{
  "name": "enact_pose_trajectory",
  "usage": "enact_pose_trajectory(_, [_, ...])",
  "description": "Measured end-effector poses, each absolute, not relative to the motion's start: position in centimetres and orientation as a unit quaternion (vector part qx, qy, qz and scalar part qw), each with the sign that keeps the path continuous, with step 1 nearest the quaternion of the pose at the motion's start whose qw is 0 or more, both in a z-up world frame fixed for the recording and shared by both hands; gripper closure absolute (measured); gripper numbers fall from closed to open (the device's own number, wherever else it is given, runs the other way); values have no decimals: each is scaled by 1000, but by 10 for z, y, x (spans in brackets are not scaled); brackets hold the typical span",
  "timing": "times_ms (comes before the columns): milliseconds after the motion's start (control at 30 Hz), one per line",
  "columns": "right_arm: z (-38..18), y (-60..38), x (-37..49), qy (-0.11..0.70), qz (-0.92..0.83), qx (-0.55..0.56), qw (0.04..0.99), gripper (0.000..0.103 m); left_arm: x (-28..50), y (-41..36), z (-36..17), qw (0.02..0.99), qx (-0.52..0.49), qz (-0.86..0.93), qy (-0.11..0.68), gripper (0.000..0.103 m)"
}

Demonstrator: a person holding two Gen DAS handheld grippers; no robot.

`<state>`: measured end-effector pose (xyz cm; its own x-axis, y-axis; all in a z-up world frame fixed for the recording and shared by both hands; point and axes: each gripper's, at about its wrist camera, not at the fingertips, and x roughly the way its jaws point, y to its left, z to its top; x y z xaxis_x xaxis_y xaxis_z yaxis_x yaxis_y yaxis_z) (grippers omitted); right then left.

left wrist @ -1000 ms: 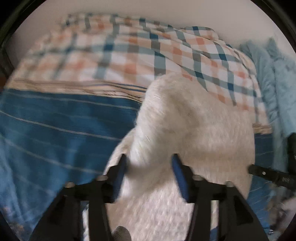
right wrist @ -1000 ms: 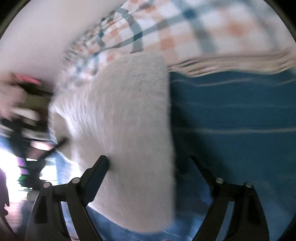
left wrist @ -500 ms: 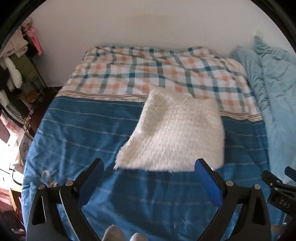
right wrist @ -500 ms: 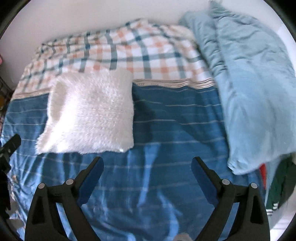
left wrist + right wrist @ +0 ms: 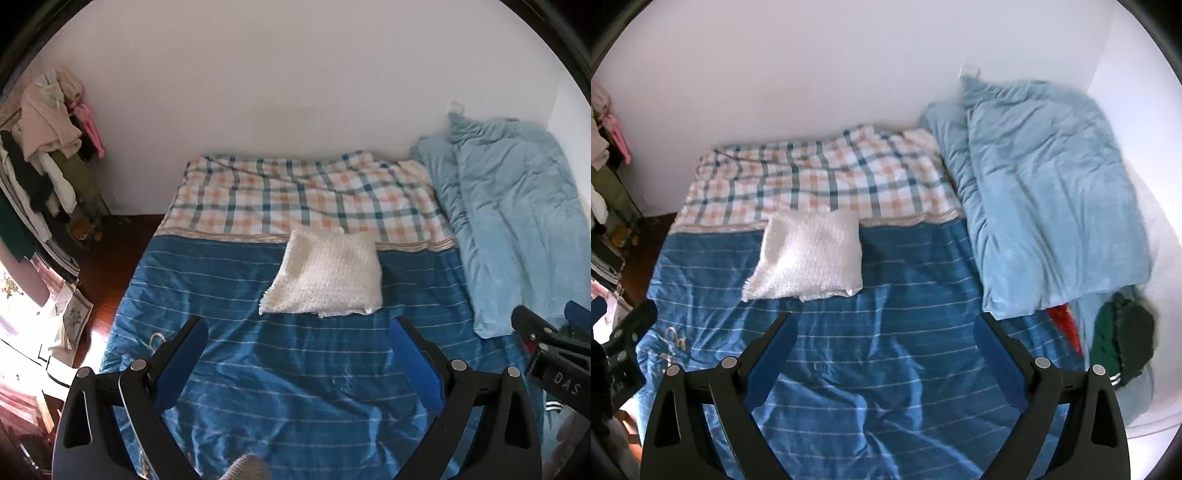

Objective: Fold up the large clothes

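A fluffy white garment (image 5: pixel 327 277) lies folded into a square on the blue striped bedcover (image 5: pixel 295 369), near the seam with the plaid sheet (image 5: pixel 295 195). It also shows in the right wrist view (image 5: pixel 809 254). My left gripper (image 5: pixel 299 354) is open and empty, held well back above the bed's near part. My right gripper (image 5: pixel 884 347) is open and empty, likewise back from the garment. The right gripper's body shows at the right edge of the left wrist view (image 5: pixel 554 354).
A light blue duvet (image 5: pixel 1045 199) is heaped along the bed's right side, with a green and a red garment (image 5: pixel 1108 339) under its near end. A rack piled with clothes (image 5: pixel 48 147) stands left of the bed. A white wall runs behind.
Both grippers have opened, let go of the white garment and pulled back and up from it. The garment now lies folded on the bed.
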<state>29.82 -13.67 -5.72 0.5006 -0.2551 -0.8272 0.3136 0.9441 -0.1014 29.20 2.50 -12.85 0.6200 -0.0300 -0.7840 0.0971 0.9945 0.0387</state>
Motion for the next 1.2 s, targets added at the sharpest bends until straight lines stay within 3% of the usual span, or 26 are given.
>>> enact_pose_trajectory(267, [40, -114, 214, 426, -160, 21, 890, 5, 226, 32, -57, 918, 36, -37, 393, 3])
enact_pose_trajectory(500, [86, -106, 173, 400, -160, 24, 902, 5, 195, 37, -28, 926, 32, -36, 374, 3])
enact_pose_trajectory(1200, [128, -105, 120, 370, -144, 17, 918, 4, 148, 39, 2, 941, 31, -21, 337, 3])
